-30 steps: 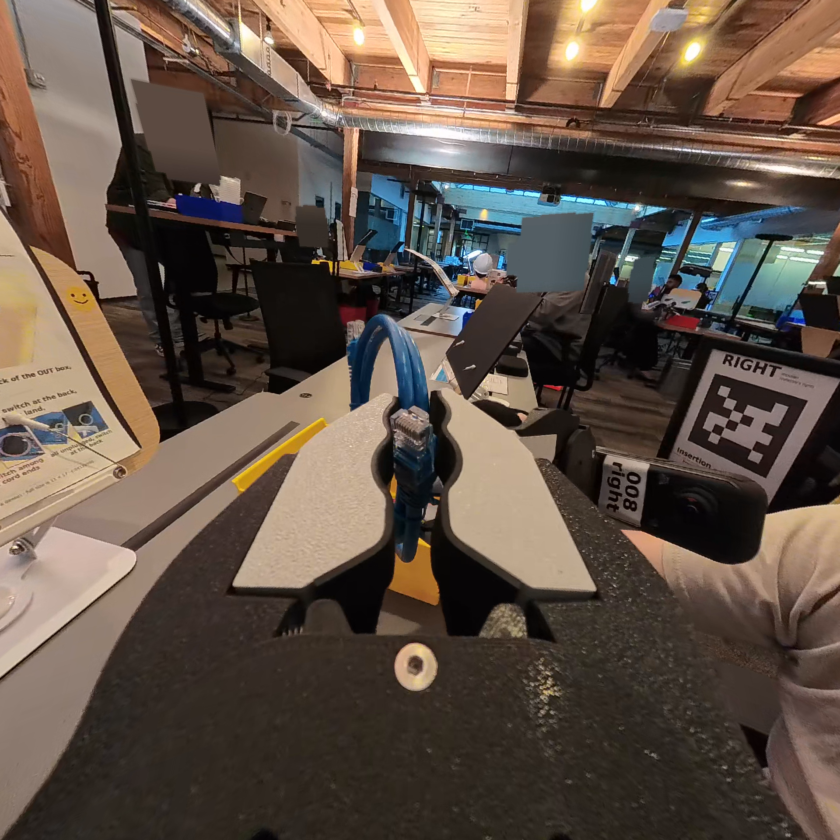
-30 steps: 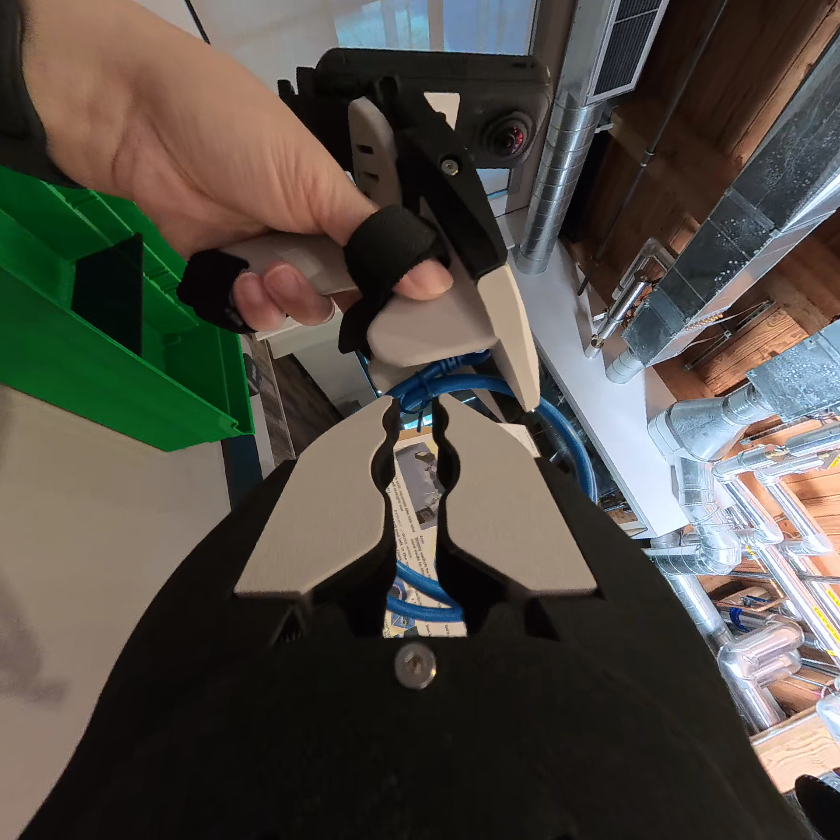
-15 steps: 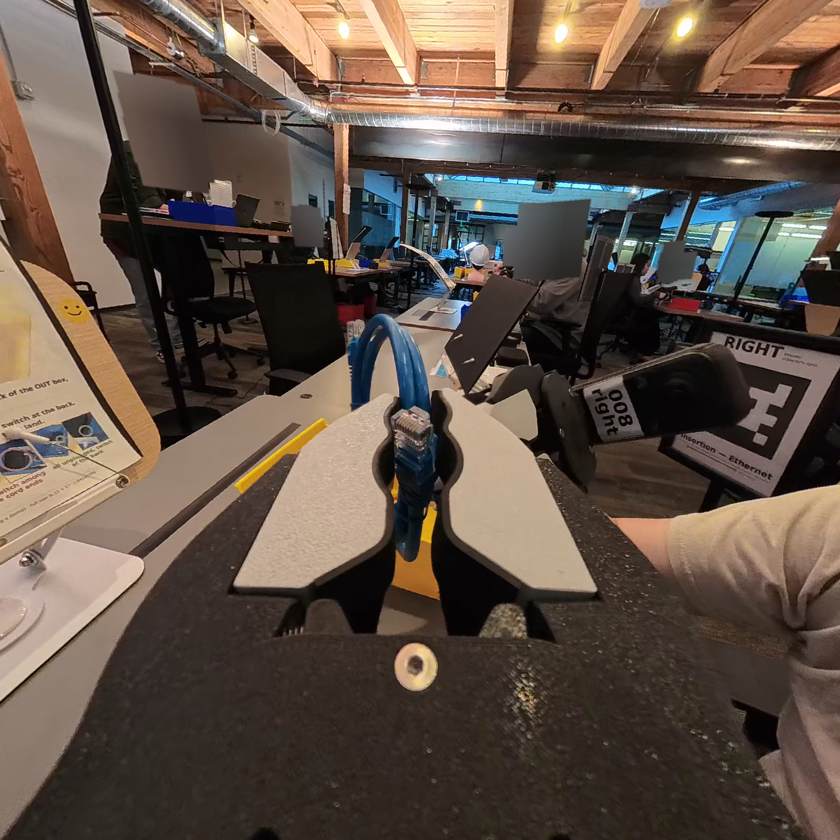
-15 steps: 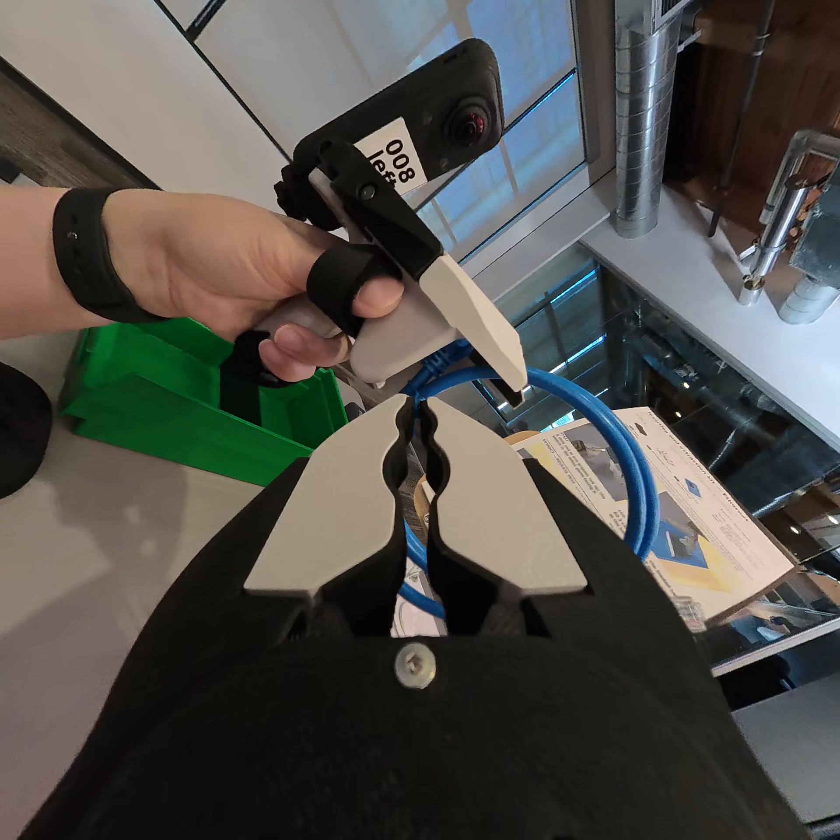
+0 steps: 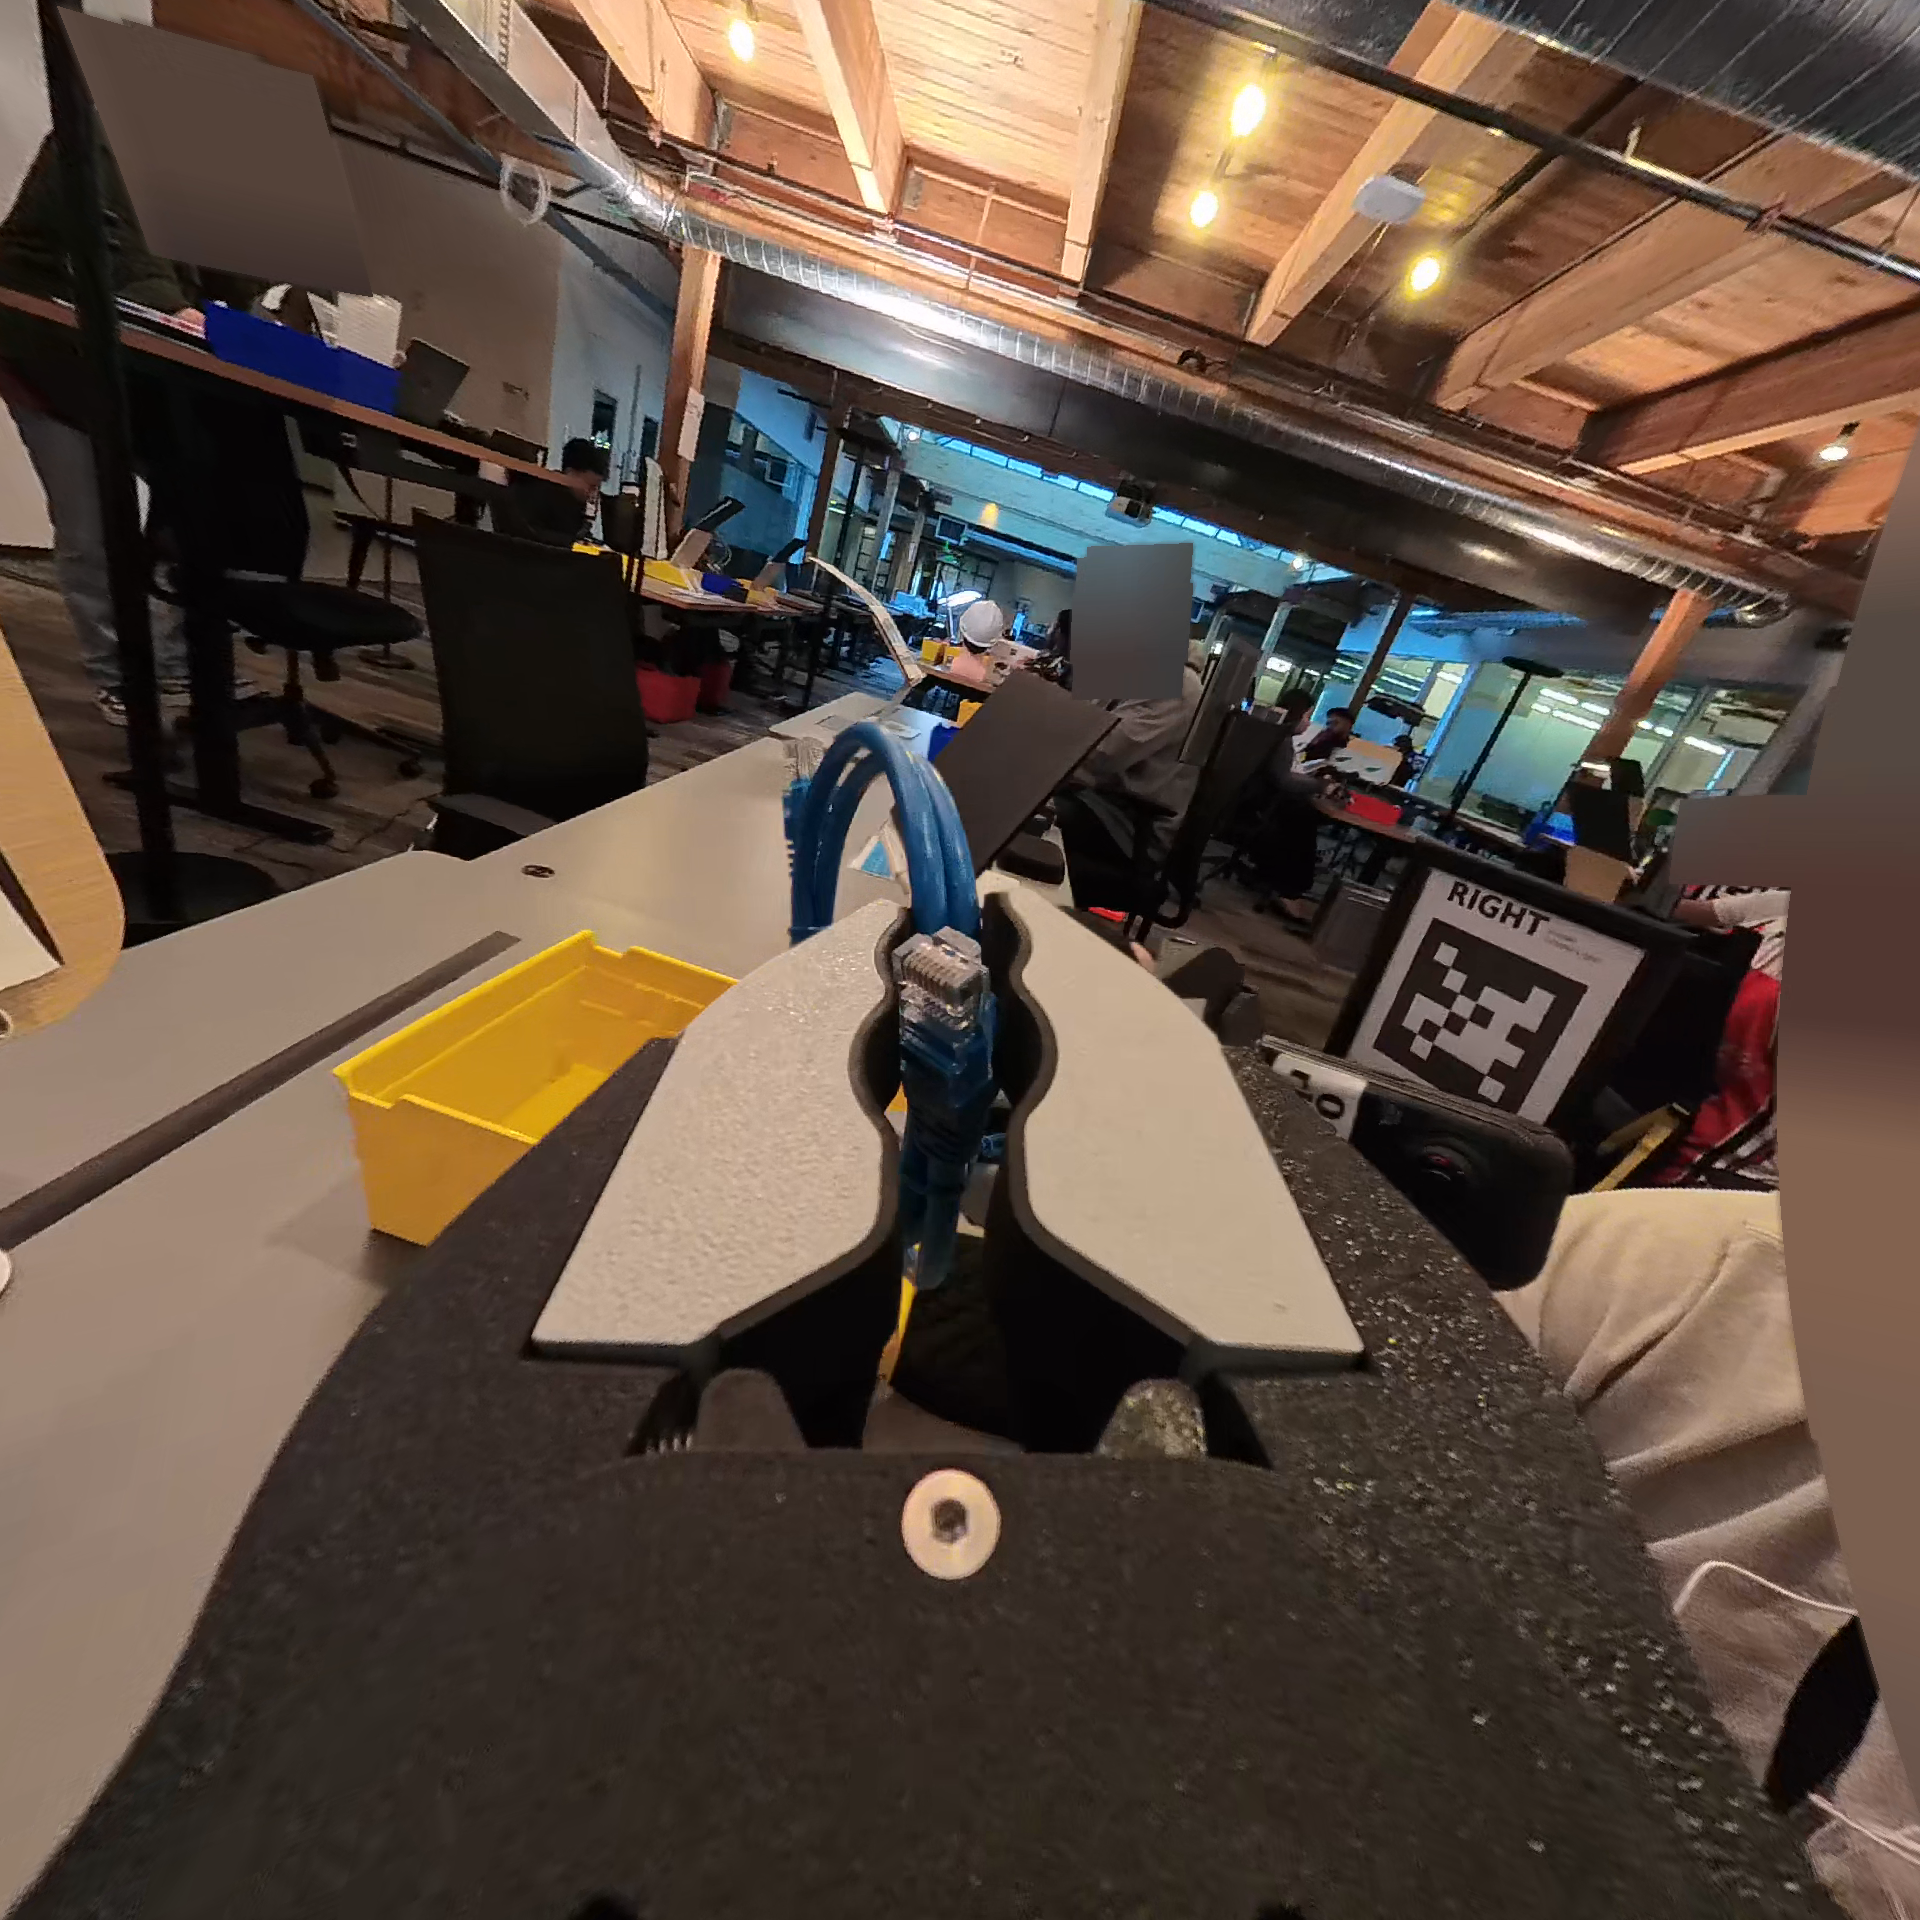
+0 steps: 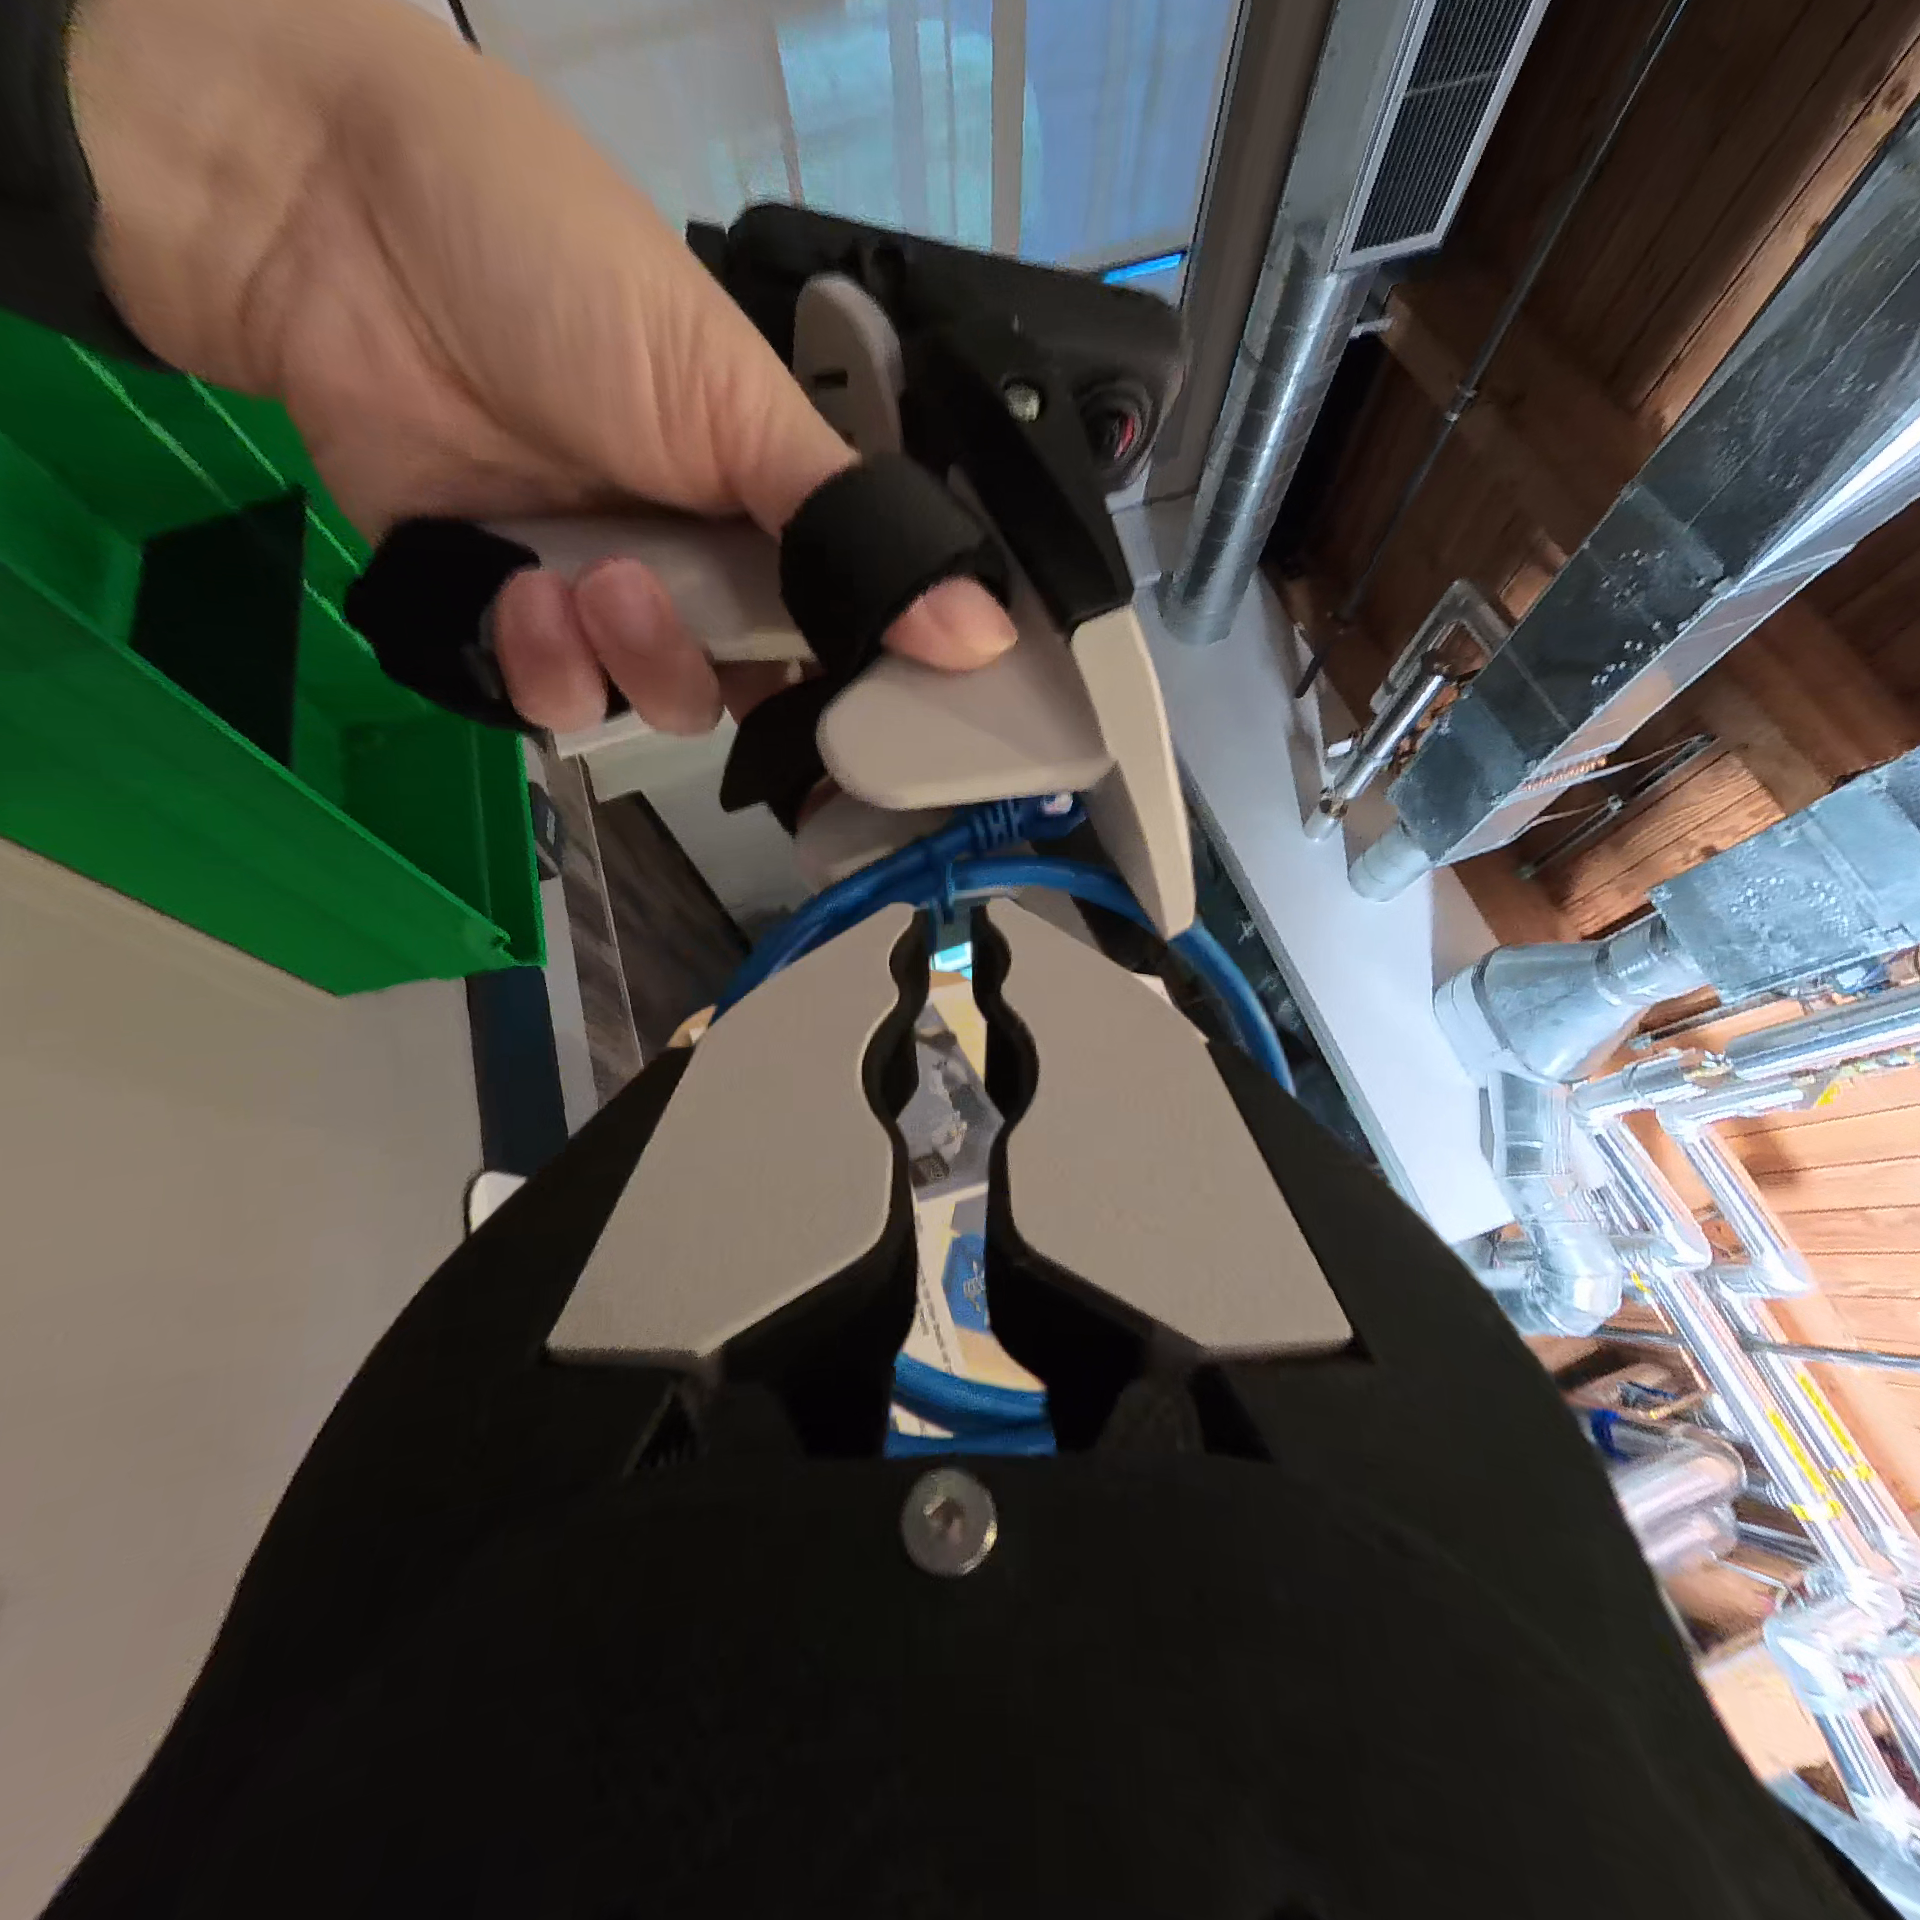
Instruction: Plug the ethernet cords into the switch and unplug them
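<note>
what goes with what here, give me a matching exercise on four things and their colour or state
Things:
1. left gripper
2. open bin on the table
3. bin beside the hand
4. cable loop

States:
a. green
b. blue, coiled
c. shut on a plug
d. yellow

Pairs: 1-c, 2-d, 3-a, 4-b
</note>
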`<state>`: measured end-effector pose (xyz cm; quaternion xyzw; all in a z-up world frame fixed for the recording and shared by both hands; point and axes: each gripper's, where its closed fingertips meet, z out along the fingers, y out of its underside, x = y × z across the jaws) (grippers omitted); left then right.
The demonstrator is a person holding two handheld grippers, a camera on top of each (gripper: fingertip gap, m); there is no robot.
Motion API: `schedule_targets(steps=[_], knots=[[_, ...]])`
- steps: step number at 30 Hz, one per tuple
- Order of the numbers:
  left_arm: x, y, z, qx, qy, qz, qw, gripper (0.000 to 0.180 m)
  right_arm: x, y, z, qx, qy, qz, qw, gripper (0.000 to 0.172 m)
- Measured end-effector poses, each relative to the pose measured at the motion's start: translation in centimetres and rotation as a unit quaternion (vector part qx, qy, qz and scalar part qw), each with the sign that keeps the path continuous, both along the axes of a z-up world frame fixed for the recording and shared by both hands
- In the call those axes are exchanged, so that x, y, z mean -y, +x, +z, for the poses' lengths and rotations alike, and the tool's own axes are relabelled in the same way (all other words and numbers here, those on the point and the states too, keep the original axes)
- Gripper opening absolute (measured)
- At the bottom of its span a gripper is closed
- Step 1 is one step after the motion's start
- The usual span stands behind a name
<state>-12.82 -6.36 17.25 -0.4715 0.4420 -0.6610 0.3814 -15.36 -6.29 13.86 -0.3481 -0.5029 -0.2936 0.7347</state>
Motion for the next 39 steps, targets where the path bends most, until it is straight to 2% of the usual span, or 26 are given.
schedule_targets(steps=[4, 9, 11, 12, 13, 15, 17, 19, 23, 24, 27, 28, 29, 30, 31, 32, 34, 36, 38, 39], knots=[[0.0, 0.2, -0.2, -0.004, -0.004, 0.0, 1.0, 0.012, 0.1, -0.2, -0.1, 0.035, 0.03, -0.023, 0.999, 0.005], [0.0, 0.1, -0.2, -0.006, -0.005, -0.002, 1.0, 0.012, 0.1, -0.1, -0.1, 0.037, 0.028, -0.024, 0.999, 0.004], [0.1, 0.1, 0.0, 0.005, 0.003, -0.004, 1.0, 0.012, 0.2, -0.2, 0.3, -0.012, -0.009, 0.006, 1.0, 0.004], [0.3, 0.0, 0.4, 0.018, 0.011, -0.004, 1.0, 0.012, 0.3, -0.2, 0.7, -0.062, -0.047, 0.04, 0.996, 0.004], [0.4, -0.2, 0.8, 0.033, 0.018, -0.005, 0.999, 0.012, 0.5, -0.3, 1.1, -0.124, -0.096, 0.087, 0.984, 0.003], [0.8, -0.8, 1.7, 0.062, 0.046, 0.001, 0.997, 0.012, 0.6, -0.8, 1.8, -0.243, -0.208, 0.184, 0.93, 0.003], [0.7, -1.3, 2.1, 0.074, 0.093, 0.031, 0.992, 0.012, 0.2, -1.2, 2.0, -0.335, -0.337, 0.252, 0.843, 0.003], [1.1, -1.8, 2.5, 0.086, 0.16, 0.053, 0.982, 0.012, 0.5, -1.6, 2.2, -0.405, -0.448, 0.312, 0.733, 0.003], [2.5, -2.6, 3.0, 0.119, 0.262, 0.071, 0.955, 0.012, 1.4, -2.1, 2.9, -0.496, -0.575, 0.402, 0.511, 0.003], [2.9, -2.8, 3.0, 0.125, 0.281, 0.071, 0.949, 0.012, 1.6, -2.2, 3.0, -0.513, -0.603, 0.427, 0.437, 0.003], [3.5, -3.0, 2.9, 0.13, 0.327, 0.078, 0.933, 0.012, 1.7, -2.3, 3.0, -0.541, -0.659, 0.497, 0.158, 0.004], [3.2, -2.9, 2.6, 0.119, 0.347, 0.095, 0.925, 0.012, 1.2, -2.2, 2.6, -0.554, -0.657, 0.502, 0.093, 0.004], [2.6, -2.7, 2.2, 0.1, 0.365, 0.114, 0.919, 0.012, 0.7, -2.2, 2.2, -0.567, -0.651, 0.501, 0.062, 0.004], [2.2, -2.5, 1.9, 0.083, 0.375, 0.125, 0.915, 0.012, 0.3, -2.2, 1.9, -0.576, -0.643, 0.5, 0.06, 0.004], [1.9, -2.4, 1.7, 0.074, 0.373, 0.129, 0.916, 0.012, 0.2, -2.1, 1.9, -0.58, -0.637, 0.5, 0.088, 0.004], [1.8, -2.3, 1.8, 0.071, 0.359, 0.127, 0.922, 0.012, 0.2, -2.1, 1.9, -0.578, -0.63, 0.496, 0.149, 0.005], [1.3, -2.5, 2.2, 0.074, 0.316, 0.124, 0.938, 0.012, 0.3, -2.0, 2.4, -0.562, -0.602, 0.478, 0.305, 0.015], [0.7, -2.9, 2.8, 0.081, 0.27, 0.122, 0.952, 0.012, 0.3, -2.0, 2.5, -0.514, -0.564, 0.426, 0.485, 0.023], [0.0, -3.3, 3.0, 0.078, 0.214, 0.11, 0.968, 0.012, 0.4, -1.7, 2.6, -0.443, -0.476, 0.36, 0.669, 0.021], [-0.3, -3.4, 3.1, 0.076, 0.183, 0.103, 0.975, 0.012, 0.1, -1.2, 2.5, -0.405, -0.406, 0.305, 0.76, 0.021]])
